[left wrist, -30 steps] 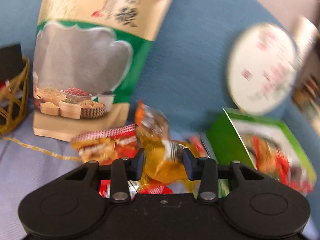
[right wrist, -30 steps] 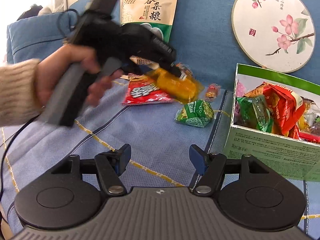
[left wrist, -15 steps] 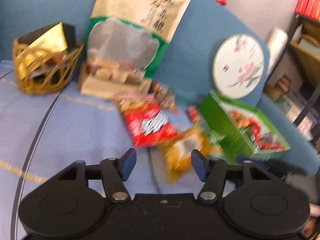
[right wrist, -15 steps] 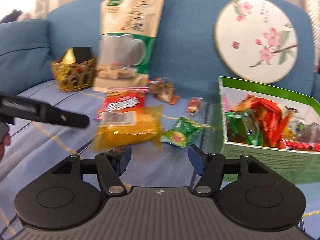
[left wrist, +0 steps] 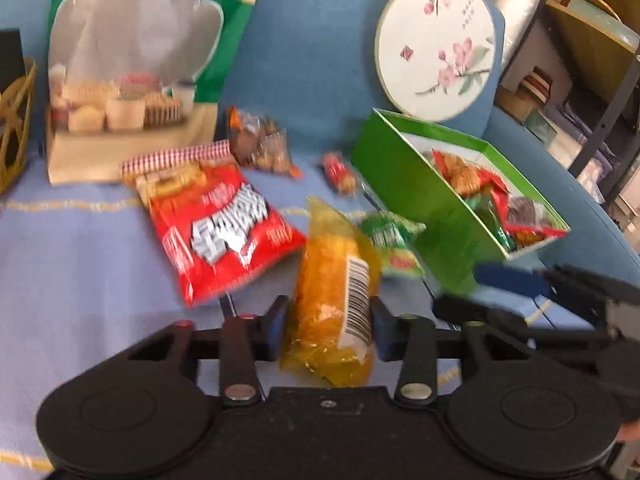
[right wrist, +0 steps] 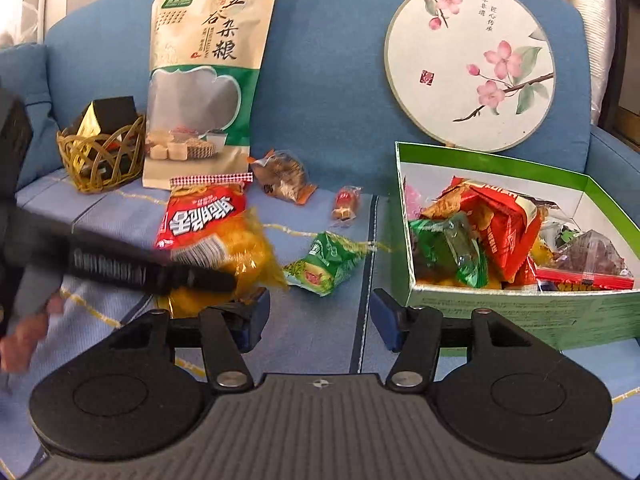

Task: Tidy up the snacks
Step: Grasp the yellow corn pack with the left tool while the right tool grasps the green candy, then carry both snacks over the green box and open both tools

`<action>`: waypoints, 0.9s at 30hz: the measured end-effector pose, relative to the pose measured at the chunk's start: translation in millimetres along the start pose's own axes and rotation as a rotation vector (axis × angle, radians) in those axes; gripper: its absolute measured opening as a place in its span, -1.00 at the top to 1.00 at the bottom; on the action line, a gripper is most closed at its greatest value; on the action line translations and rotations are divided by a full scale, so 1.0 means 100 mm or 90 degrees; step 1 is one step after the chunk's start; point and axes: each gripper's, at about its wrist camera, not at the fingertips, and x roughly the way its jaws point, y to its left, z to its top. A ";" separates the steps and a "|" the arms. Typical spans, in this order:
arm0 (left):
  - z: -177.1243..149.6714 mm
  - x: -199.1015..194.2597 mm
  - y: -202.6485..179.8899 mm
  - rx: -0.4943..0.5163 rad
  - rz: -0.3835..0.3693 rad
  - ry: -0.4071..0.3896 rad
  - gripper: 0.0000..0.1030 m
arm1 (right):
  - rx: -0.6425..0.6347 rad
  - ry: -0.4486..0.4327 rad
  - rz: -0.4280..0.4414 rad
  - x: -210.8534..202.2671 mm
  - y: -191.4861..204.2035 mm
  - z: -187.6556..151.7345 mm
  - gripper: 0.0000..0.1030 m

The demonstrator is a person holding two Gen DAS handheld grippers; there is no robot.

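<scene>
Sofa: blue back, seat under a pale blue cover, bare cloth directly ahead of the right fingers and left of the left fingers.

Grain bag: upright against the sofa back, far ahead and left of both grippers.

Fan: round, leaning on the back above the box's far edge.

Box: green, open-topped, filled with packets; its near wall sits just right of the right gripper's right finger, its left wall edge ahead of that finger.

Basket: woven, far left beside the grain bag.

Red bag: flat on the cover, ahead-left of the left fingers.

Yellow pack: clamped between the left gripper pads, its barcode side against the right pad, top end reaching forward.

Right gripper: fingers spread wide, holding nothing.

Green pack: on the seat just ahead of the right fingers, clear of the box.

Brown pack and small candy: farther ahead, near the sofa back.
</scene>
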 end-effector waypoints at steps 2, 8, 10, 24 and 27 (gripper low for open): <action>-0.04 -0.10 -0.02 -0.016 0.024 0.013 -0.17 | 0.006 -0.001 0.008 0.00 0.03 0.02 -0.79; -0.02 -0.45 0.14 -0.089 0.123 -0.013 -0.21 | 0.010 -0.006 -0.002 0.14 0.21 0.18 -0.74; -0.02 -0.47 0.27 -0.127 0.121 -0.017 -0.43 | 0.004 0.002 -0.033 0.27 0.30 0.26 -0.75; -0.08 -0.42 0.45 -0.197 0.065 -0.017 -0.98 | 0.003 0.058 -0.064 0.57 0.21 0.17 0.14; -0.10 -0.41 0.42 -0.180 0.070 -0.022 -0.72 | -0.010 0.042 -0.045 0.51 0.16 0.09 0.18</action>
